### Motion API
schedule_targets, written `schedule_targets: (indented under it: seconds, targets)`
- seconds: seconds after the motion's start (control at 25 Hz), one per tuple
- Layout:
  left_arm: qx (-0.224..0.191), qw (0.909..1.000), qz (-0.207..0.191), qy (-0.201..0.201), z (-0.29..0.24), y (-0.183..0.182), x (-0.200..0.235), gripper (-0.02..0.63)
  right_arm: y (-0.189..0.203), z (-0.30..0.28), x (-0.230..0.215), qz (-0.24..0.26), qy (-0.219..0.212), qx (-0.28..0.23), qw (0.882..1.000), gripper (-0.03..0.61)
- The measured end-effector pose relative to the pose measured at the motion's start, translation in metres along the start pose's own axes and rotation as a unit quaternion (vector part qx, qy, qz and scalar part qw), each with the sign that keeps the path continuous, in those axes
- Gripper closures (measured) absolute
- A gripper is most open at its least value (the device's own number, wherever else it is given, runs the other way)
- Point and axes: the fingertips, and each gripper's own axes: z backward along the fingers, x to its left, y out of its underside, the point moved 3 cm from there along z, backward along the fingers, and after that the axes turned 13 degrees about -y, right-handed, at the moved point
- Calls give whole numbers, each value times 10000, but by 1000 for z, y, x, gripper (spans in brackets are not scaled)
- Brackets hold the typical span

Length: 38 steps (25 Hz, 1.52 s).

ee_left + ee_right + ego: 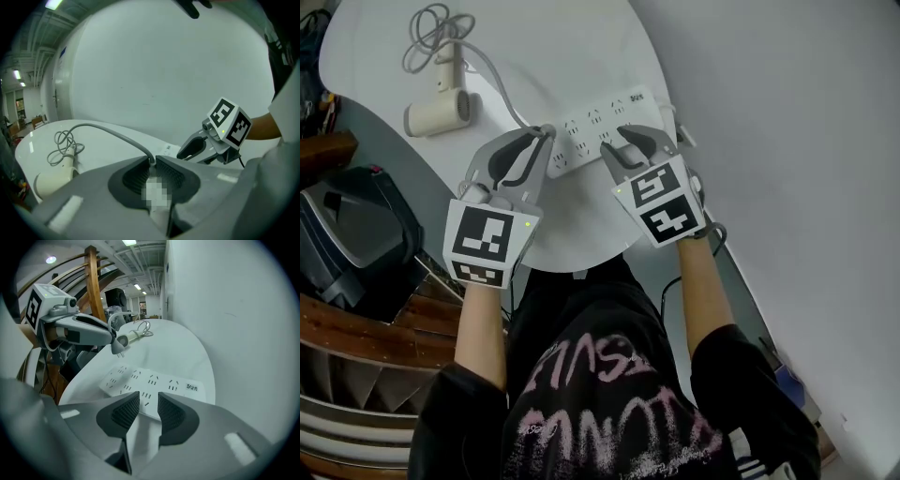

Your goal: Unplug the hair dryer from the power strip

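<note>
Left tongs: grips freed plug; right tongs, narrowly parted, empty, over power strip. Risks dragging hair dryer by cord.

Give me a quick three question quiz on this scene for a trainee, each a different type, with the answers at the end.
1. True or false: the plug sits in a socket of the power strip.
2. What do the left gripper fingers close on? A the power strip, B the plug, C nothing.
3. Fill in: the hair dryer lies on the white ____.
Key: 1 false, it is held above the strip; 2 B; 3 table.
</note>
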Motion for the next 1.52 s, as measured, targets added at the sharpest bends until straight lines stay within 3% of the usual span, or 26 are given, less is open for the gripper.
schedule_targets:
  seconds: [0.32, 0.6, 1.52]
  targets:
    - [-175, 9991, 292, -247, 12, -1, 4, 558, -14, 19, 11, -135, 168, -986, 9949, 479]
    - [-288, 9979, 354, -453, 23, -4, 2, 557, -35, 48, 15, -130, 550, -1901, 9801, 543]
    - [-812, 9914, 468, -913, 48, -31, 1, 554, -66, 97, 31, 213, 843, -2825, 9553, 566]
